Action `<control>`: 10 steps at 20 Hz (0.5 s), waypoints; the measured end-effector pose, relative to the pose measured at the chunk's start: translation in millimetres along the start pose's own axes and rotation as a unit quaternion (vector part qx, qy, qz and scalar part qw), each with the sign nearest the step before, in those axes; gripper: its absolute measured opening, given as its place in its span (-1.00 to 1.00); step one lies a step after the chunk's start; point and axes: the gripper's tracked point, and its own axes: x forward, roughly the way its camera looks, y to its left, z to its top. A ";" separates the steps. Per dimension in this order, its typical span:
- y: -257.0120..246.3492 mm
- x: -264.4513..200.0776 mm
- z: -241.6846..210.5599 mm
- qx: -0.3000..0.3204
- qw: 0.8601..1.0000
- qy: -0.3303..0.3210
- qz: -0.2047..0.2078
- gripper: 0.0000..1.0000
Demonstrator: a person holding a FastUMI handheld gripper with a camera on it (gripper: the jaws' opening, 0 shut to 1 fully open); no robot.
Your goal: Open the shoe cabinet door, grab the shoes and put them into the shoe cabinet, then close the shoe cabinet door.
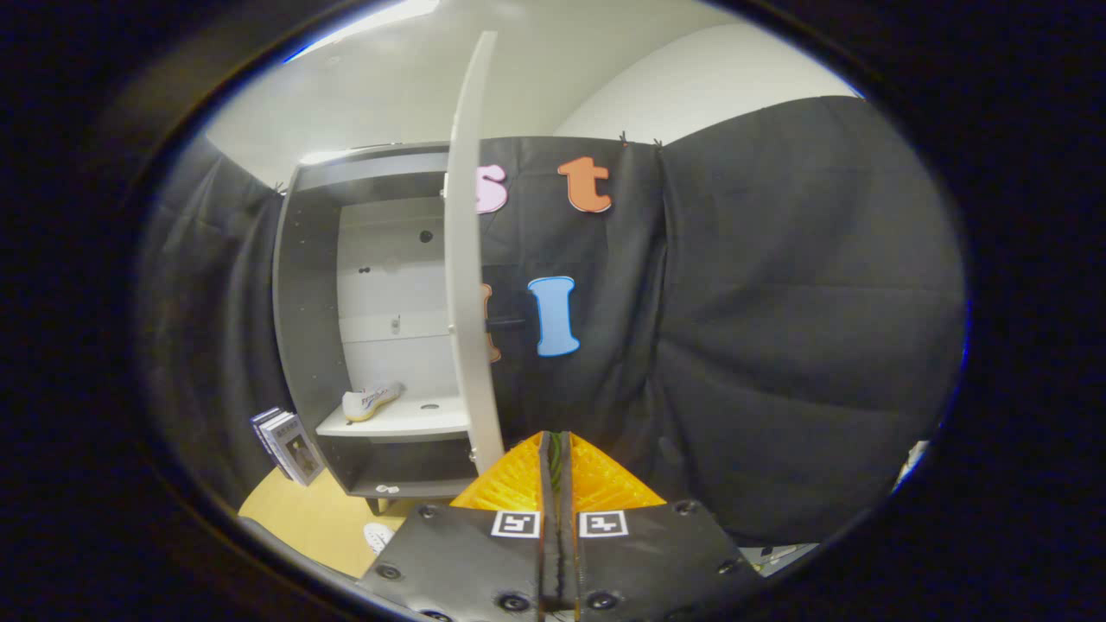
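Note:
The grey shoe cabinet [304, 285] stands ahead to the left with its white door [467, 259] swung wide open, edge-on towards me. A small dark handle [505, 323] sticks out from the door's right face. One white shoe [370, 402] lies on the lower white shelf [406, 421] inside. A second white shoe [378, 536] rests on the wooden floor, in front of the cabinet's foot, left of my fingers. My gripper [556, 445] is shut with nothing between its fingers, its tips just right of the door's lower edge.
A few books [289, 445] lean against the cabinet's left side on the wooden floor [311, 518]. Black cloth forms the booth wall [778, 328] behind and to the right of the door.

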 end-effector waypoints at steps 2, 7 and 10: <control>17.3 -14.1 -6.0 -0.007 1.000 -0.007 0.020 -0.95; 81.0 -42.0 -40.4 -0.038 0.994 -0.007 0.099 -0.95; 126.8 -43.2 -73.6 -0.030 0.987 0.027 0.158 -0.95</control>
